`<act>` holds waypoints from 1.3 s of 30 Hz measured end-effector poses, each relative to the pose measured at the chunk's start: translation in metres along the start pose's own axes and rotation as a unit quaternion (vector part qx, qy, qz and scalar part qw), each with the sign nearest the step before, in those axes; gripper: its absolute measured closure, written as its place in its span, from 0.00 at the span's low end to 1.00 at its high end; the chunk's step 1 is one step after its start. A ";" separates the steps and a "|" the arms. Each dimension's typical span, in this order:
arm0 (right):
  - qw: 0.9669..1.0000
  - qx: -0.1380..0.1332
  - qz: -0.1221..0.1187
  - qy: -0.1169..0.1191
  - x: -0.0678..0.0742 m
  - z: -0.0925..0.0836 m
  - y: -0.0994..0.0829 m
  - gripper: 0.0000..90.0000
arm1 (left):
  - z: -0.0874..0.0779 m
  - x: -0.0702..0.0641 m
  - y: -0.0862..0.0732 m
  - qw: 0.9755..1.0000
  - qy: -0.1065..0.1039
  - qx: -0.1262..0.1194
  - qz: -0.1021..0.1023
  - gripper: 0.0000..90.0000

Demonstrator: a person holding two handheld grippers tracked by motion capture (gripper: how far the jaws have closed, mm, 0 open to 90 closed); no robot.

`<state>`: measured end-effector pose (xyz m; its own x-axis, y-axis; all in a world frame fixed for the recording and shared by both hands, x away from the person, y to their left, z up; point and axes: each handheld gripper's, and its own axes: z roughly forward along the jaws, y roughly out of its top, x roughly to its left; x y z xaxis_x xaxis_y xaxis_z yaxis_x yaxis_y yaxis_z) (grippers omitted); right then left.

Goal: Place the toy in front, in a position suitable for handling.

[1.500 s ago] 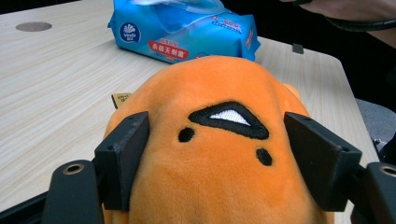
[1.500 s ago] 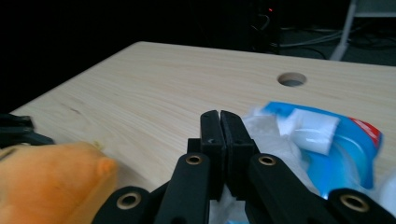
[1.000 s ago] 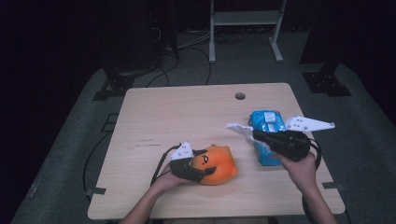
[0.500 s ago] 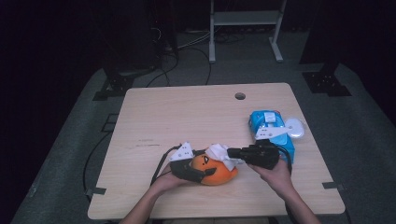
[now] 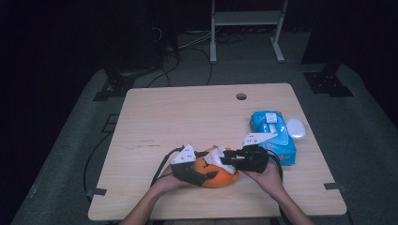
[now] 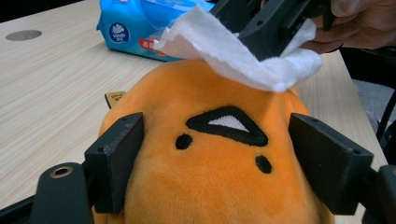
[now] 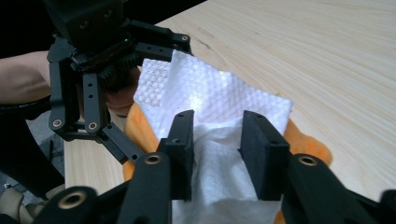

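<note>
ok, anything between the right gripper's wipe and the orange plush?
Nothing visible. The right gripper pinches the white wipe, which already lies on top of the orange plush. The left gripper clamps the plush by its sides, jaws clear of the top.

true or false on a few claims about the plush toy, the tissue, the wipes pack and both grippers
1. The left gripper clamps the orange plush toy. True.
2. The right gripper holds a white tissue. True.
3. The tissue lies flat on the table beside the toy. False: it is on top of the toy.
4. The blue wipes pack sits at the table's left edge. False: it is near the right edge.
5. A white oval object lies beside the pack. True.
</note>
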<state>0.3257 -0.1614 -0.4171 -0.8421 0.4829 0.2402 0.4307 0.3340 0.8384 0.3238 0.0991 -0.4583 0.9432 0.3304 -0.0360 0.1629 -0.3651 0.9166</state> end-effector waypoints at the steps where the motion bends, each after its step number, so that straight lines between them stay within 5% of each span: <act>1: 1.000 -0.001 -0.002 0.002 0.001 0.001 -0.001 0.68 | 0.000 0.000 0.000 1.000 -0.001 0.002 0.001 0.22; 9: 1.000 -0.005 -0.017 -0.006 0.005 0.014 -0.008 0.65 | -0.001 -0.001 0.004 0.999 -0.010 0.026 0.022 0.18; 17: 0.999 0.019 -0.024 -0.012 0.013 0.014 -0.008 0.78 | -0.016 0.002 0.016 0.997 -0.025 0.063 0.035 0.14; 23: 0.999 0.017 -0.030 -0.010 0.013 0.007 -0.009 0.84 | -0.019 0.004 0.016 0.995 -0.024 0.083 0.048 0.21; 29: 0.999 0.020 -0.019 -0.017 0.005 -0.005 -0.014 0.85 | -0.018 0.009 0.010 0.996 -0.030 0.074 0.029 0.23; 34: 0.998 0.030 -0.016 -0.046 0.001 -0.015 -0.018 0.86 | -0.019 0.013 0.007 0.997 -0.029 0.069 0.015 0.23; 39: 0.999 0.018 -0.031 -0.029 0.016 -0.013 -0.014 0.86 | -0.017 0.016 0.002 0.998 -0.024 0.062 -0.001 0.23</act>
<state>0.3019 -0.1689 -0.4186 -0.8477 0.5060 0.1592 0.3909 0.3928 0.8324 0.3339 0.1186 -0.4505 0.9550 0.2906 -0.0589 0.1962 -0.4702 0.8605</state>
